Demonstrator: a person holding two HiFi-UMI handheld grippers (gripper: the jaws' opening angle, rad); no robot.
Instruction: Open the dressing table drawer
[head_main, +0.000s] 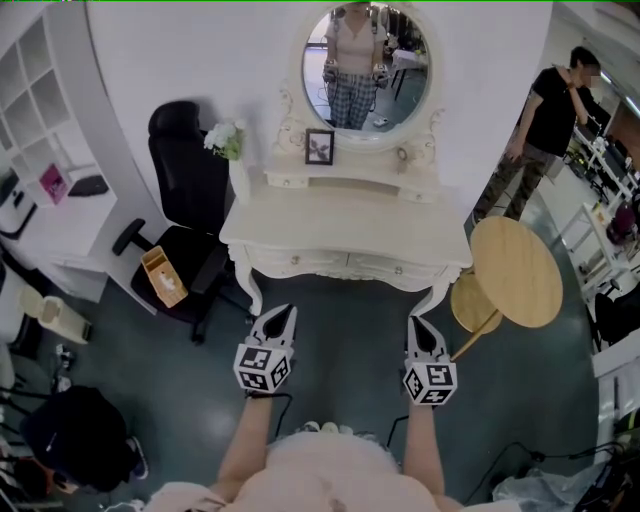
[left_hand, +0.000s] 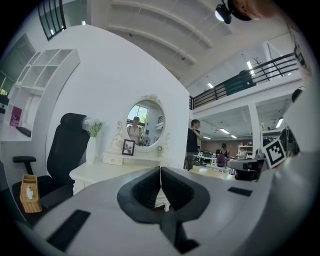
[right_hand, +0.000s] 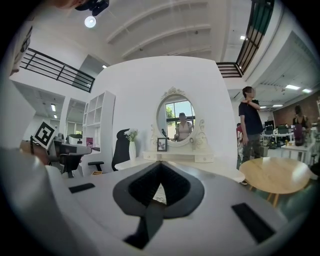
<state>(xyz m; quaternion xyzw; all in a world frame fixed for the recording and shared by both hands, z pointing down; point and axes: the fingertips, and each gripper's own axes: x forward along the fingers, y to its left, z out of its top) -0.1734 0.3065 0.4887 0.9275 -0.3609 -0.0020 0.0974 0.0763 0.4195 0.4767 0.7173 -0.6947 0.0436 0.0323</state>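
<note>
A cream dressing table (head_main: 345, 232) with an oval mirror (head_main: 366, 65) stands straight ahead against the white wall. Its two drawers (head_main: 300, 262) in the front apron are closed. My left gripper (head_main: 287, 311) hovers just short of the table's front edge, jaws shut with nothing between them. My right gripper (head_main: 416, 321) is level with it to the right, also shut and holding nothing. In the left gripper view the table (left_hand: 100, 172) lies beyond the left gripper (left_hand: 160, 168). In the right gripper view the table (right_hand: 220, 169) shows behind the right gripper (right_hand: 160, 163).
A black office chair (head_main: 190, 190) with a wicker tissue box (head_main: 163, 275) stands left of the table. Two round wooden tables (head_main: 515, 270) sit to the right, where a person (head_main: 545, 125) stands. A vase of flowers (head_main: 230, 145) and a picture frame (head_main: 320, 146) rest on the tabletop.
</note>
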